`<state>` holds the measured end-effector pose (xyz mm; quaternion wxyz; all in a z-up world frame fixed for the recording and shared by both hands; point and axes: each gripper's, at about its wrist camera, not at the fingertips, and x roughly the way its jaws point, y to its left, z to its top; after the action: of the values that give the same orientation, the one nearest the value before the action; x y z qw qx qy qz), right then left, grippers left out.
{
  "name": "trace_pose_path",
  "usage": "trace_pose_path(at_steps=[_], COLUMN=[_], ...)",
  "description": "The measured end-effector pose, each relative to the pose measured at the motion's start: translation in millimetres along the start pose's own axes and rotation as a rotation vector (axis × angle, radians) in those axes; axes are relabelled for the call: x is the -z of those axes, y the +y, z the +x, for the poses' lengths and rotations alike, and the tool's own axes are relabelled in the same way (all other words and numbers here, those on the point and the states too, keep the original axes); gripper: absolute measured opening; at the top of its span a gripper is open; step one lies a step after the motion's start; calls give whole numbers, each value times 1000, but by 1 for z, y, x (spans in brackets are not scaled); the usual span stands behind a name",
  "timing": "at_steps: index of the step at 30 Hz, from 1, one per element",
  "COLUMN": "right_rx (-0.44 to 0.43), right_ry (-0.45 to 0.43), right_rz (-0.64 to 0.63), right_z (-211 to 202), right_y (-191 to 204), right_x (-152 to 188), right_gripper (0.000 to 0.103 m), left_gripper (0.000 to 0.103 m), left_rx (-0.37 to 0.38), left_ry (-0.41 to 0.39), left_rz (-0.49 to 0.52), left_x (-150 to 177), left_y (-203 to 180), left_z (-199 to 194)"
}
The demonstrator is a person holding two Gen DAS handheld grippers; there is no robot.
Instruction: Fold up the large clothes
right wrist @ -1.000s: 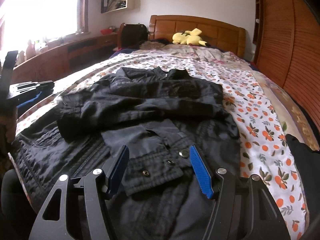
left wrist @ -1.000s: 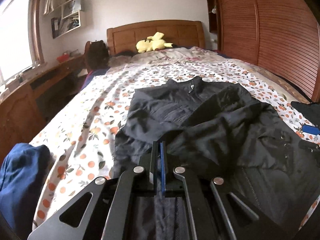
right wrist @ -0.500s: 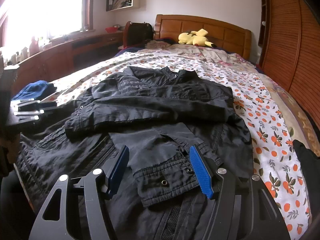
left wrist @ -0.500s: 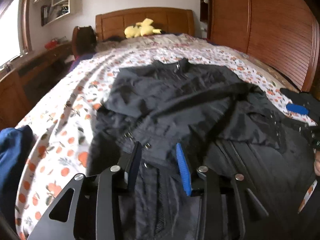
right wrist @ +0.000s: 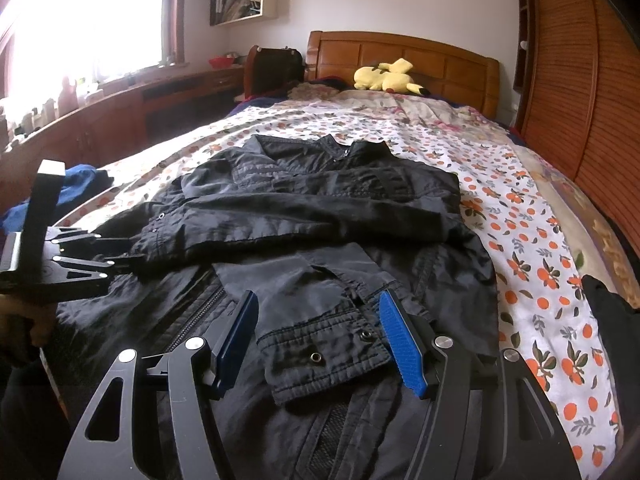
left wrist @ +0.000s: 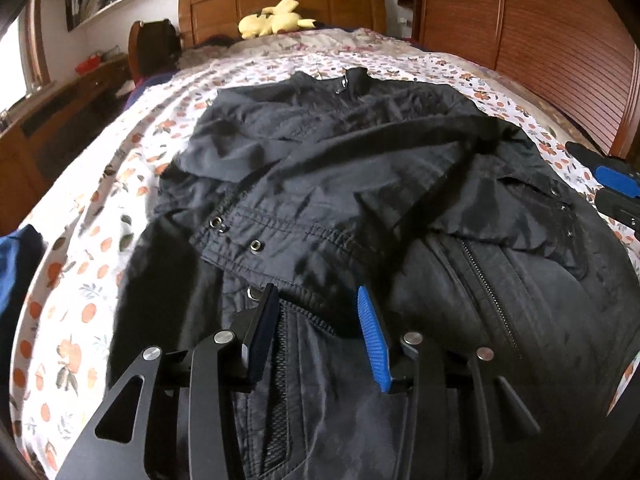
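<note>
A black jacket point(left wrist: 340, 168) lies flat on the bed, collar toward the headboard, both sleeves folded across its front. It shows in the right wrist view too point(right wrist: 320, 216). My left gripper point(left wrist: 316, 296) is open and empty, hovering over the jacket's lower left part near the folded left cuff point(left wrist: 240, 236). My right gripper point(right wrist: 316, 304) is open and empty, its fingers on either side of the right sleeve cuff point(right wrist: 324, 344) without closing on it. The left gripper also shows at the left edge of the right wrist view point(right wrist: 60, 264).
The bed has a white sheet with orange fruit print point(right wrist: 540, 240) and a wooden headboard point(right wrist: 400, 52) with a yellow plush toy point(right wrist: 388, 76). A blue garment point(left wrist: 16, 280) lies at the bed's left edge. A wooden slatted wardrobe point(left wrist: 540, 40) stands on the right, and a wooden sideboard under the window point(right wrist: 120, 112) on the left.
My left gripper has opened and let go of the left sleeve, which now lies across the jacket. It moved right over the jacket. The right gripper stayed open over the right cuff.
</note>
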<state>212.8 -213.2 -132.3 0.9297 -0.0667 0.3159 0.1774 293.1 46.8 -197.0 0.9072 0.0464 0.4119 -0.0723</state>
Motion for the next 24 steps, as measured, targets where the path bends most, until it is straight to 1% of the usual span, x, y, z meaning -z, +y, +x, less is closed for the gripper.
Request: trace_pose_path(at_steps=[1,2,3,5,7,11,14,17,19,20,21,22,23,24], right_rx=[-2,-2,-1,0,1,0,1,0,1,1,1,1,1,1], right_ry=[0,0,0,0,-1,-5,-7,-6,-6,-6,-5,-5,-3,-3], right_rz=[0,-1,-1,-1,0,7,7,7,7,8,9,9,8,7], right_z=[0,0,0,0,0,-3,-4,-5,-5,-5,-5,-5,-5,-5], right_y=[0,0,0,0,0,-4,-5,-5,-4,-5,-5,-5,-4,-5], right_x=[0,0,0,0,0,2,3,3,3,3,3,3,4,4], right_gripper=[60,60,60,60,60,60,60,60,60,60,60,60,60,60], left_gripper=[41,19,9,6,6,5,5,7,12,19,33,42,61,74], left_rx=[7,11,28,35,26,68,84,89,76,65,55,46,36,31], left_ry=[7,10,16,-10,-57,-135,-159,-157,-164,-170,-177,-189,-202,-214], left_rz=[-1,0,0,3,17,23,37,35,32,31,29,24,14,5], left_x=[0,0,0,-1,-2,1,6,10,14,15,16,17,17,18], left_y=[0,0,0,-3,-8,-21,-33,-40,-41,-41,-40,-38,-36,-32], left_z=[2,4,5,-2,-20,-62,-81,-87,-90,-92,-94,-97,-101,-103])
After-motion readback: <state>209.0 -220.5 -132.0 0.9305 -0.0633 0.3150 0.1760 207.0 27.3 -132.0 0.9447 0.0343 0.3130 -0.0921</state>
